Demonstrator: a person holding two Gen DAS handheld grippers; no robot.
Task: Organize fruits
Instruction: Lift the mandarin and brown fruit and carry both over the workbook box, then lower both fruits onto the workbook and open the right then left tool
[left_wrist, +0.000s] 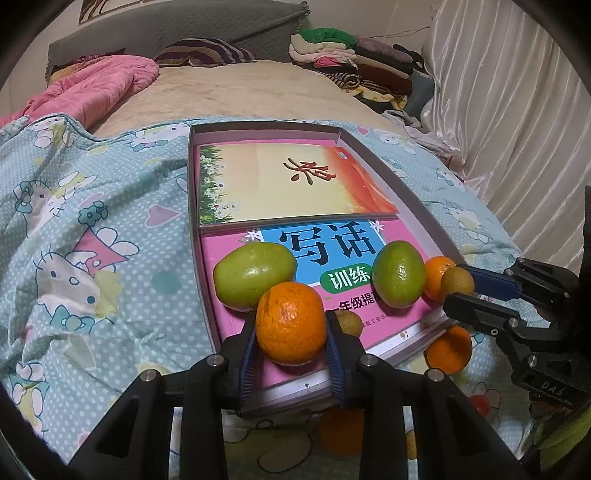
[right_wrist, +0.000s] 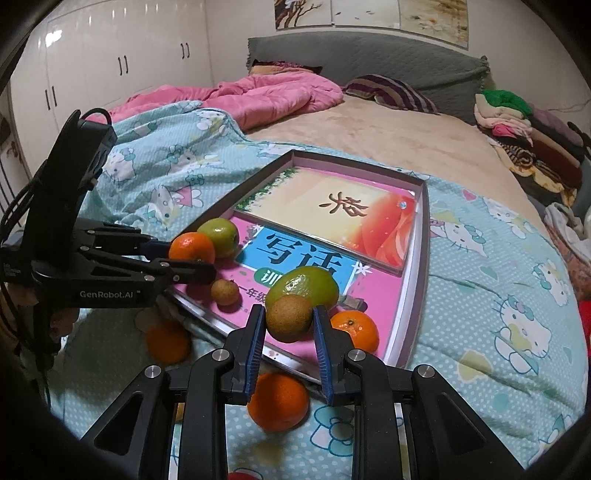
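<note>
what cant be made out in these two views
- Left wrist view: an orange below the box, partly hidden by the left tool.
- Right wrist view: the lower text on the pink book, covered by the green fruit and brown fruit in the right tool.

Crowded just ahead of left hand-held gripper (left_wrist: 291, 332) by green fruit (left_wrist: 255, 275); open book cover (left_wrist: 295, 184) farther ahead

Oranges (right_wrist: 192, 246) x4, green fruits (right_wrist: 218, 236) x2, small brown fruits (right_wrist: 224, 291) x2, books (right_wrist: 325, 216) x2, tray (right_wrist: 419, 280) x1.
</note>
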